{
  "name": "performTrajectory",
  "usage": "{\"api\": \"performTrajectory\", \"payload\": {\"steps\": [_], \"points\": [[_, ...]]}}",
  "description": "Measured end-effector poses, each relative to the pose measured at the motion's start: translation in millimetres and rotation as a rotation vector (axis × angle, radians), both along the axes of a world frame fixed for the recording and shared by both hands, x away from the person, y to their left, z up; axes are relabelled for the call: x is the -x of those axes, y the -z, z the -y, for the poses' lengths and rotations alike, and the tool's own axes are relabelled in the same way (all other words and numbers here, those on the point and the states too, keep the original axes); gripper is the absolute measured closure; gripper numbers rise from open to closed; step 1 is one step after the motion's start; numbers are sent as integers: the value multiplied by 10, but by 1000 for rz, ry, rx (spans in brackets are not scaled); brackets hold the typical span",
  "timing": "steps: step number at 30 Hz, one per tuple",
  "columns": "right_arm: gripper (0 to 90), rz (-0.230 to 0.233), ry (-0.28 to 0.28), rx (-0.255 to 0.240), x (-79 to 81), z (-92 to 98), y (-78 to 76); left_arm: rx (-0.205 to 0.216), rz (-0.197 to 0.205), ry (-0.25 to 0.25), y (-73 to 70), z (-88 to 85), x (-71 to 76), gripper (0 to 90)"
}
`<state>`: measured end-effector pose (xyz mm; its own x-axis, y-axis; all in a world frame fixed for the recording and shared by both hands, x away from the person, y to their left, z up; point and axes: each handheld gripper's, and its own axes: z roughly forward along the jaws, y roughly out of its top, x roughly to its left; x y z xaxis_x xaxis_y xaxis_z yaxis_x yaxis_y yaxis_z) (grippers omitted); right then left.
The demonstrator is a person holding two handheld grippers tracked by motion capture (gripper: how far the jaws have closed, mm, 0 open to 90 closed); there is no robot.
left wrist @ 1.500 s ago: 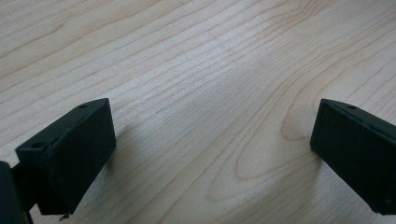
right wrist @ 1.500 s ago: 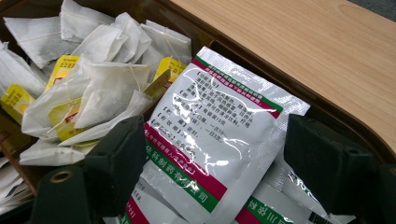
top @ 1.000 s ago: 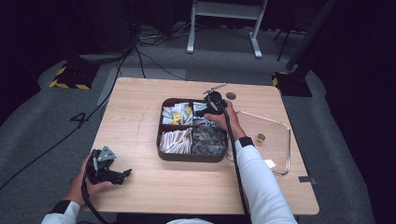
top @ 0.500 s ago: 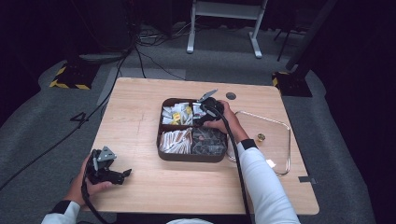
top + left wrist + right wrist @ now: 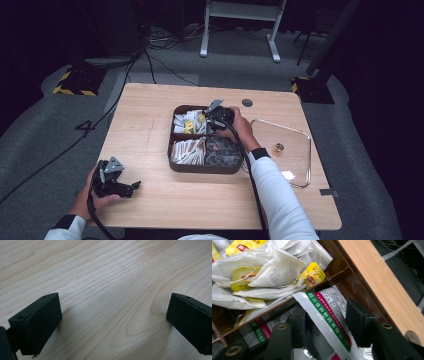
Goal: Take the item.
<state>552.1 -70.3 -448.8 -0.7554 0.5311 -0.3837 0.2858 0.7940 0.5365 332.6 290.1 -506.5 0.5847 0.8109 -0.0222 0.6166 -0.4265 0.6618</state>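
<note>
- left gripper (image 5: 131, 186): i see it resting low on the wooden table (image 5: 150, 125) at the near left corner, well apart from the tray. in the left gripper view its jaws stand wide with nothing between them but bare wood grain.
- tray (image 5: 171, 145): a dark brown box with four compartments at the table's middle. tea bags (image 5: 277, 272) with yellow tags fill the far left compartment, just across a thin divider from the sachets.
- right gripper (image 5: 216, 120): it is down in the tray's far right compartment, so this hand is by far the nearer to the work.
- key relation: in the right gripper view a white sachet (image 5: 324, 317) stands between the two jaws, its long axis running from upper left to lower right, slanting across the gap. the jaws have just been closing and stand narrowed about it; i cannot tell whether the pads press on the foil yet.
- look of the sachet: flat, glossy white, with a green stripe and a red stripe of print along its length; more of the same kind lie under and beside it.
- glass lid (image 5: 295, 145): lies flat on the table just right of the tray, clear of the arm.
</note>
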Motion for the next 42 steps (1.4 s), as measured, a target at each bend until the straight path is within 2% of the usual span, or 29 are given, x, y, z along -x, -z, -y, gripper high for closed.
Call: {"api": "performTrajectory", "payload": {"steps": [2, 6, 10, 11, 16, 23, 28, 30, 31, 33, 35, 37, 42], "points": [[602, 9, 2, 32, -13, -5, 8, 0, 0, 0, 0, 0, 0, 5], [732, 44, 12, 21, -18, 17, -6, 0, 0, 1, 0, 0, 0, 5], [803, 68, 5, 18, -5, 33, -47, 0, 0, 0, 0, 0, 0, 5], [849, 94, -5, 27, 12, 44, -73, 0, 0, 0, 0, 0, 0, 4], [870, 114, -16, 0, 40, 102, -133, 0, 0, 0, 0, 0, 0, 4], [880, 115, -27, -88, 97, 235, -254, -1, 0, 0, 0, 0, 0, 4], [881, 115, -31, -126, 143, 327, -326, 0, 0, 0, 0, 0, 0, 5], [882, 113, -27, -171, 179, 404, -370, 0, 1, 0, 0, 0, 1, 4], [882, 113, -27, -171, 179, 404, -370, 0, 0, -1, 0, 1, 1, 4], [881, 108, -24, -208, 237, 474, -407, 0, 0, -1, 0, 1, 1, 4], [881, 108, -25, -219, 258, 499, -420, 0, 0, -1, 0, 0, 1, 4], [881, 111, -24, -261, 314, 577, -463, 0, 0, -1, 0, 0, 1, 5], [881, 110, -32, -318, 431, 704, -545, 0, 1, -1, 0, 1, 1, 4]]}}
